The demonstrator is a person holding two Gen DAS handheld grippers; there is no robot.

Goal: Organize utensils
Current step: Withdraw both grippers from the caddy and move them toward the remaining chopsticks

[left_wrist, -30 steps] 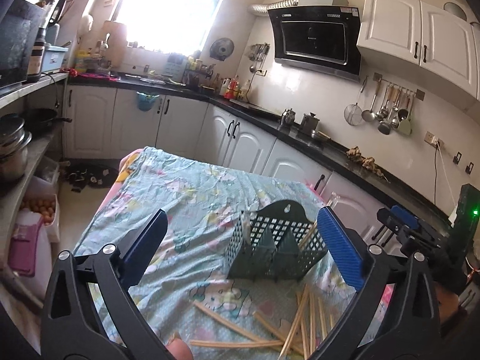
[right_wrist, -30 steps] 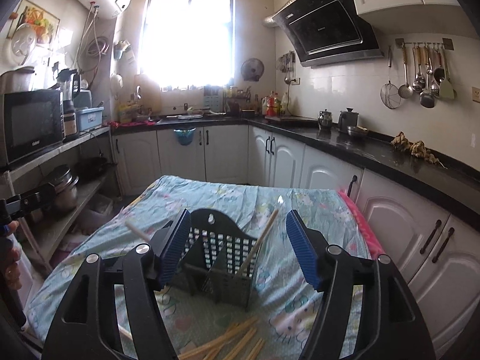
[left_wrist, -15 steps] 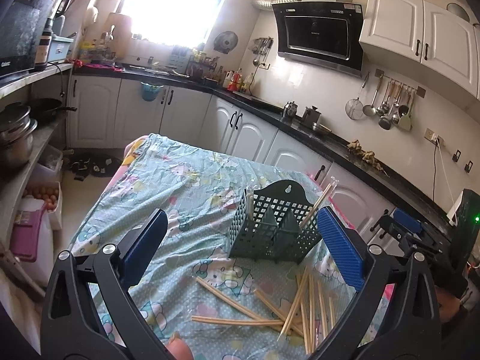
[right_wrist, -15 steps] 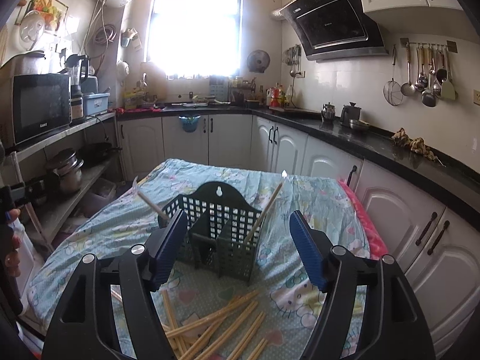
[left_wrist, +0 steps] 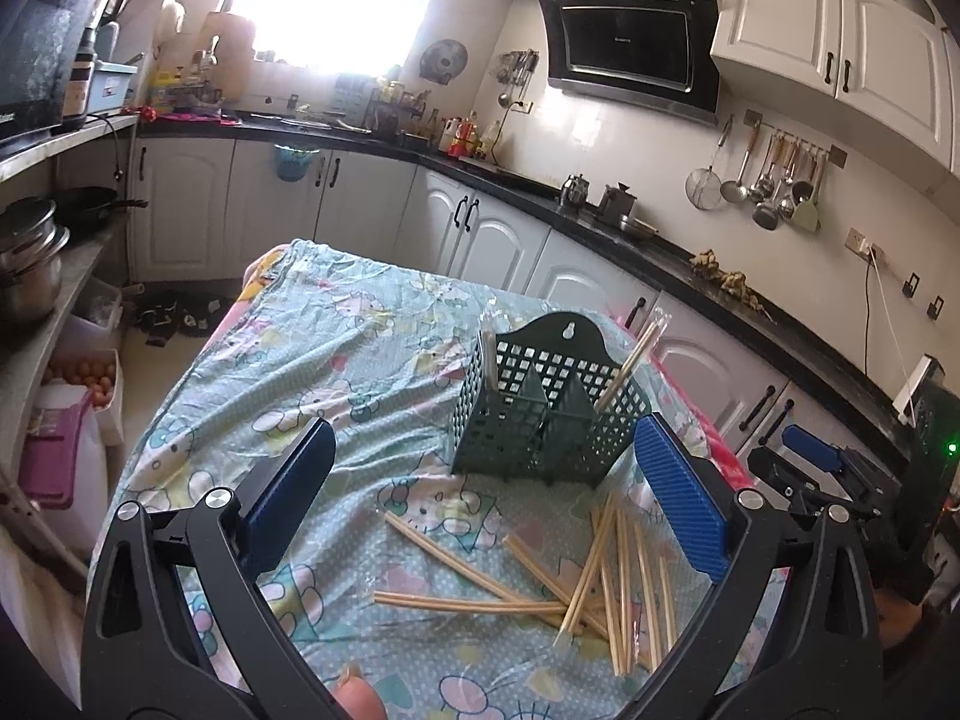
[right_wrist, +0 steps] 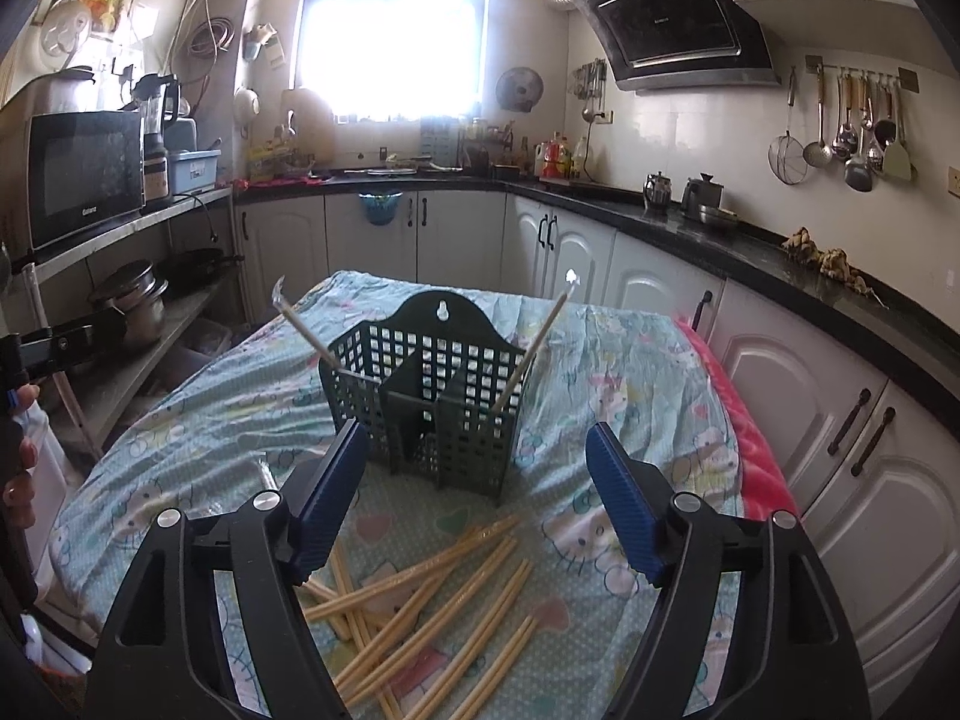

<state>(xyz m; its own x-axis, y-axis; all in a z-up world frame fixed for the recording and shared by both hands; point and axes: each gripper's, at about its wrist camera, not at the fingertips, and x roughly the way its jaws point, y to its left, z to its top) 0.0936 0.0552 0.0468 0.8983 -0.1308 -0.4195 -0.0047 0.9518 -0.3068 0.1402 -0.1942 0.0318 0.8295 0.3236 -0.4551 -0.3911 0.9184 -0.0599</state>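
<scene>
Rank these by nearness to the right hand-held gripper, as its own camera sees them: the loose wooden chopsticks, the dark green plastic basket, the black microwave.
1. Loose wooden chopsticks: nearest, on the cloth just below the right hand-held gripper.
2. Dark green plastic basket: beyond them, straight ahead.
3. Black microwave: farthest, on the left shelf.

You had harsh daylight blowing out the window point(right_wrist: 393, 30) in both views, hazy glare around it, sharp focus elsewhere, and fisheye bending with dark corners.
</scene>
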